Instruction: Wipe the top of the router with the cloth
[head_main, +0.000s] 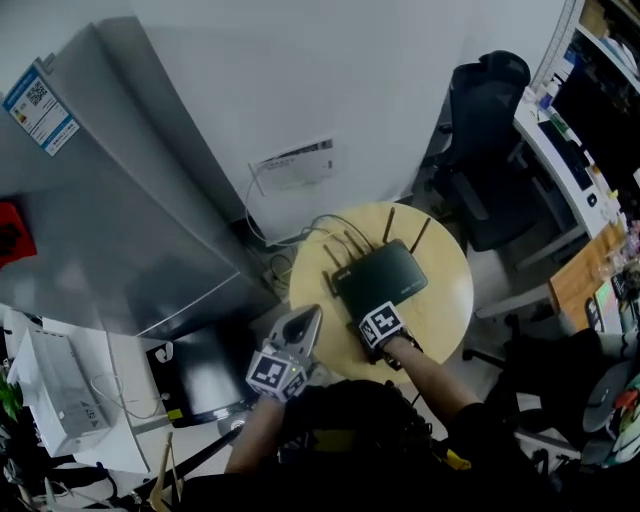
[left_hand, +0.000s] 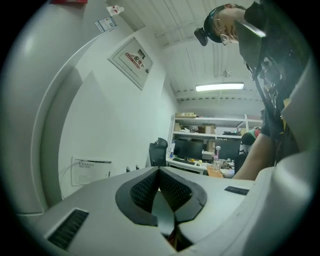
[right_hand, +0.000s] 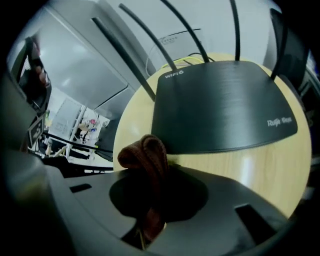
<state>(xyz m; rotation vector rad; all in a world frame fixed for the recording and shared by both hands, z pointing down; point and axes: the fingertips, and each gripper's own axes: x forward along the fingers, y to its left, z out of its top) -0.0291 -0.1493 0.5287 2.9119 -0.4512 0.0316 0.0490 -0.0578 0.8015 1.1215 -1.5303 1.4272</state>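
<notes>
Right gripper (right_hand: 152, 192) jaws clamped on a bunched brown cloth (right_hand: 145, 155), just beside the router (right_hand: 220, 105), left gripper (left_hand: 161, 174) jaws pressed together, empty, antenna tips cut off

An office: a black swivel chair (head_main: 480, 140) at a white desk (head_main: 548, 150) with monitors (left_hand: 189, 148), stocked shelves (left_hand: 210, 119) behind.

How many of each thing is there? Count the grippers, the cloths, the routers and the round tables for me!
2 grippers: left gripper, right gripper
1 brown cloth, pinched in the right gripper
1 black router
1 round wooden table
Total: 5 things
</notes>
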